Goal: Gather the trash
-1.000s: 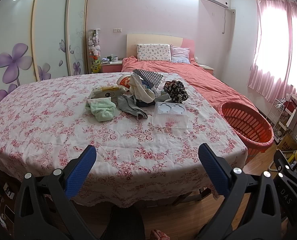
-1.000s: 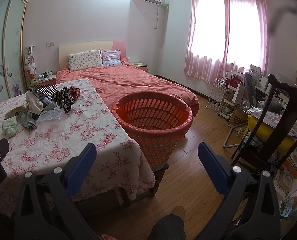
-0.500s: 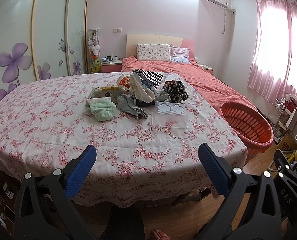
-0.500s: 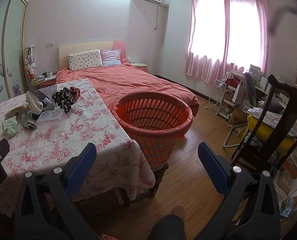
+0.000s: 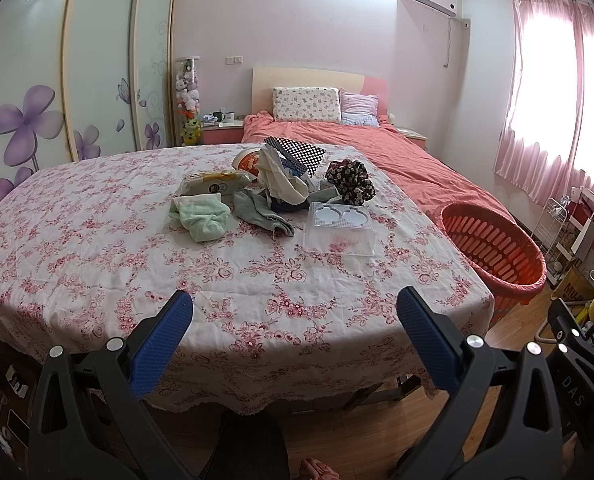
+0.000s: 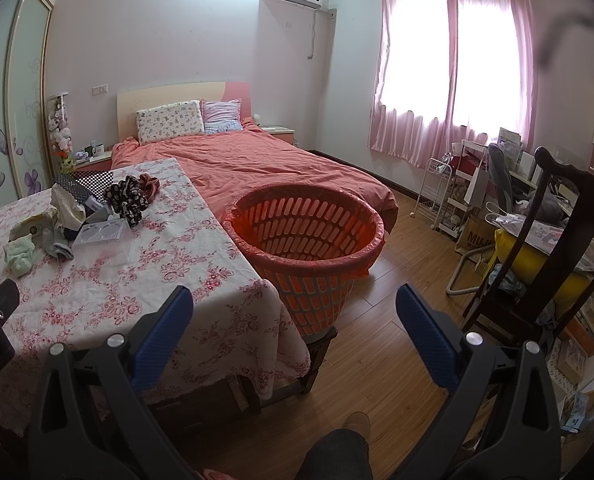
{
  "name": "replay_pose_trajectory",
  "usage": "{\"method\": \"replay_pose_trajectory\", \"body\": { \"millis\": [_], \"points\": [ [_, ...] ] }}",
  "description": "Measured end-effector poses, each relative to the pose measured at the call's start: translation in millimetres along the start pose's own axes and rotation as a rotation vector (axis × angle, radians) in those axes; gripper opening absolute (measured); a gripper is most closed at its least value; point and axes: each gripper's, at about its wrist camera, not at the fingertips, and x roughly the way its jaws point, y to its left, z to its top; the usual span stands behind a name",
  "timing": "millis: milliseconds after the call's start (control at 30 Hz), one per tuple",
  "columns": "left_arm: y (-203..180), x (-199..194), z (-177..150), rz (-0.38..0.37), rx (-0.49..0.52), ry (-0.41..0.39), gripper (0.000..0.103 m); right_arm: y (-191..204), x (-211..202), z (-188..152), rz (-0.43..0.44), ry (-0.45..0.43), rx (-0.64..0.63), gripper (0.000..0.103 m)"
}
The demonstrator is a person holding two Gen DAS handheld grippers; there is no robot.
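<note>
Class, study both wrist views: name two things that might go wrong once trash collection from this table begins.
1. On the table, the clear plastic tray lies against a grey cloth in a mixed pile; a claw might grab clothing too.
2. The orange basket stands off the table's edge, so a light item released early might land on the floor.

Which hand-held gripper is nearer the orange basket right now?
Right. The right hand-held gripper faces the orange basket just ahead of its open fingers. The left hand-held gripper is aimed at the table, with the basket off to its right.
</note>
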Motion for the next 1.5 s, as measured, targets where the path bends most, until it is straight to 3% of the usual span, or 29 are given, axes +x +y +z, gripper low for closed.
{"method": "replay_pose_trajectory", "body": {
  "millis": [1500],
  "points": [
    [-2.7, 3.7, -1.2, 0.012, 0.008, 0.005, 0.101, -4.5, 4.3, 2.6, 0.027, -0.001, 0.009, 0.099]
  ]
}}
